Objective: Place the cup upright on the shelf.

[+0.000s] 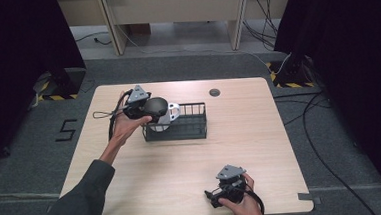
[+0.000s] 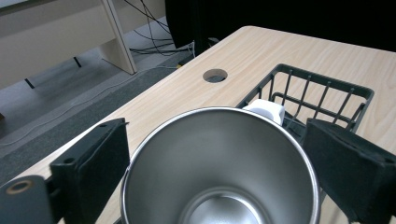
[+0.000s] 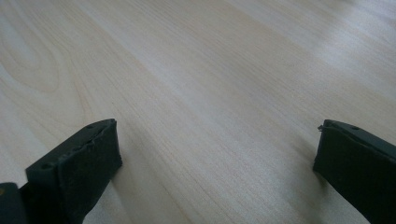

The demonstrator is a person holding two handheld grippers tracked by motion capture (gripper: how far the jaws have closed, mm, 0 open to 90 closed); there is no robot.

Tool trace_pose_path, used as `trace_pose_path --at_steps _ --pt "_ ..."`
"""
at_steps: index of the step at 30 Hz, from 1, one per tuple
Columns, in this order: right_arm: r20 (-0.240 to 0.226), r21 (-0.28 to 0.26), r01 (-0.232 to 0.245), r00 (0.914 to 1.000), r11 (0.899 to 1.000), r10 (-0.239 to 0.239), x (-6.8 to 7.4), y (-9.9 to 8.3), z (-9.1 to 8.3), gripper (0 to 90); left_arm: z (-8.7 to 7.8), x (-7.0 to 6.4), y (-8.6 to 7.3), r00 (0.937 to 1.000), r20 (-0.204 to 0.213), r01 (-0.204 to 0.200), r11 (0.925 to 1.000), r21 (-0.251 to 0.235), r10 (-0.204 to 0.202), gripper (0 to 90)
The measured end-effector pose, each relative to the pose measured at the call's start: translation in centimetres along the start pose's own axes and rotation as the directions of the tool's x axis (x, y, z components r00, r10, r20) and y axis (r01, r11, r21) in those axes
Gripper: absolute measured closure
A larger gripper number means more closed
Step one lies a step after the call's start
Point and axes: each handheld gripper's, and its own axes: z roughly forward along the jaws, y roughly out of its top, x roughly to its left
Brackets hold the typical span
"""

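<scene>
At the left end of the black wire basket (image 1: 179, 122), centre-left of the high view: steel cup being set in or lifted out.
The left gripper (image 1: 146, 108) flanks the shiny white-handled steel cup (image 2: 219, 163), jaws apparently not clamped; the right gripper (image 3: 217, 163) rests spread wide, empty, on the pale wooden table (image 1: 192, 162). Judged next: clear the basket rim cleanly.

A light wooden table (image 1: 181, 158) carries a black wire basket (image 1: 179, 125) near its far left part. A round cable hole (image 1: 214, 92) sits in the tabletop near the far edge, apart from the basket.
</scene>
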Motion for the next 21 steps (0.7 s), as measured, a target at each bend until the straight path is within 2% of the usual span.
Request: trace_pose_path --at_steps 15,17,18,20,21 --pt "-0.003 0.0 0.001 1.0 1.0 -0.001 0.0 0.0 0.0 0.5 -0.3 -0.3 0.3 0.9997 -0.01 -0.022 0.9997 -0.01 0.022 11.9" --pt "-0.003 0.0 0.005 1.0 1.0 -0.005 0.0 0.0 0.0 0.5 -0.4 -0.3 0.5 0.9997 -0.009 -0.021 0.9996 -0.021 0.021 12.5" --pt "-0.003 0.0 0.005 1.0 1.0 -0.005 0.0 0.0 0.0 0.5 -0.8 -0.2 1.0 0.9998 -0.02 -0.005 0.9986 -0.052 0.004 16.0" --pt "-0.004 -0.001 0.005 1.0 1.0 -0.005 0.0 0.0 0.0 0.5 -1.0 -0.1 1.3 0.9998 -0.017 -0.005 0.998 -0.063 0.004 13.4" --pt "-0.003 -0.002 0.005 1.0 1.0 -0.005 0.0 0.0 0.1 0.5 -1.5 -0.2 1.7 0.9998 -0.015 -0.014 0.9974 -0.071 0.013 15.2"
